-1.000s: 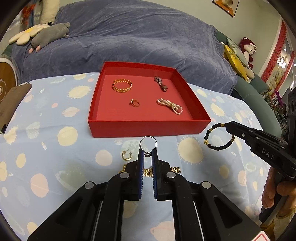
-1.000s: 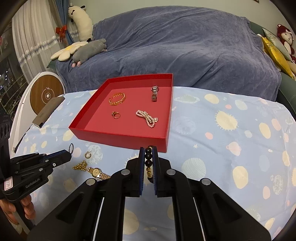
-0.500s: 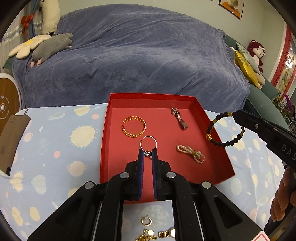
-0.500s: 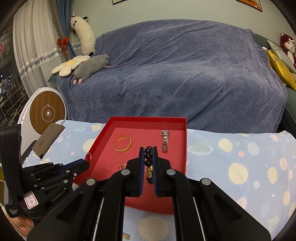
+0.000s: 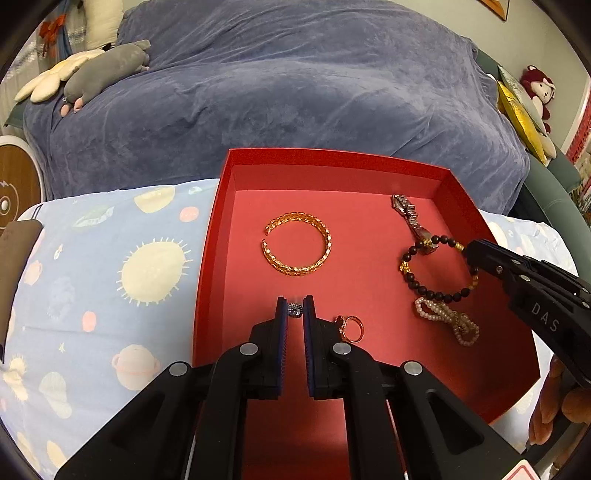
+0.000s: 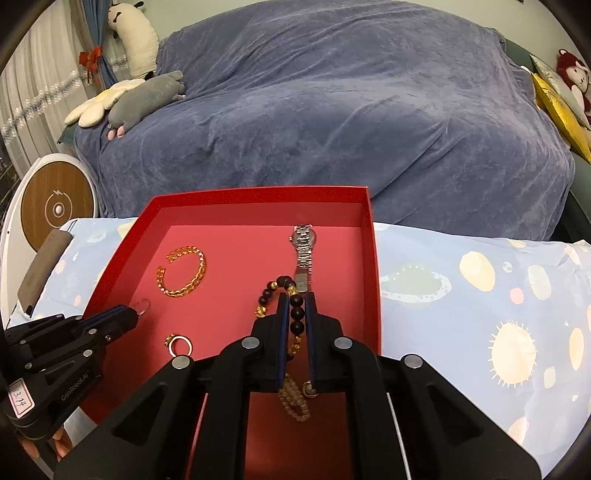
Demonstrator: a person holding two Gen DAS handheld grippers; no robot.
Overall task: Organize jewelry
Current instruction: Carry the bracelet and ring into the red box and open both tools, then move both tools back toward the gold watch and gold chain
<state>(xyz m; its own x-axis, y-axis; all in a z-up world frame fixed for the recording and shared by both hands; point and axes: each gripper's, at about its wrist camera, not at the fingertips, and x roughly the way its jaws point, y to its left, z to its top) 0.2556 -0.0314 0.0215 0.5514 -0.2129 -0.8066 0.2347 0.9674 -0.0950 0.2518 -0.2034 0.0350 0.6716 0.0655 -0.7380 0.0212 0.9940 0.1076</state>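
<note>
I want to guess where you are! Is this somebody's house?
Probably yes, a living room. A big sofa under a blue throw sits behind the table, plush toys lie on it, and a framed picture hangs on the wall.

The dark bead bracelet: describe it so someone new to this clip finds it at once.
Start at the red tray on the patterned tablecloth. Over its right side, the right gripper pinches a dark bead bracelet, hanging above the pearl piece. It is the only loop of dark round beads with a few gold ones; its neighbours are metal or pale.
</note>
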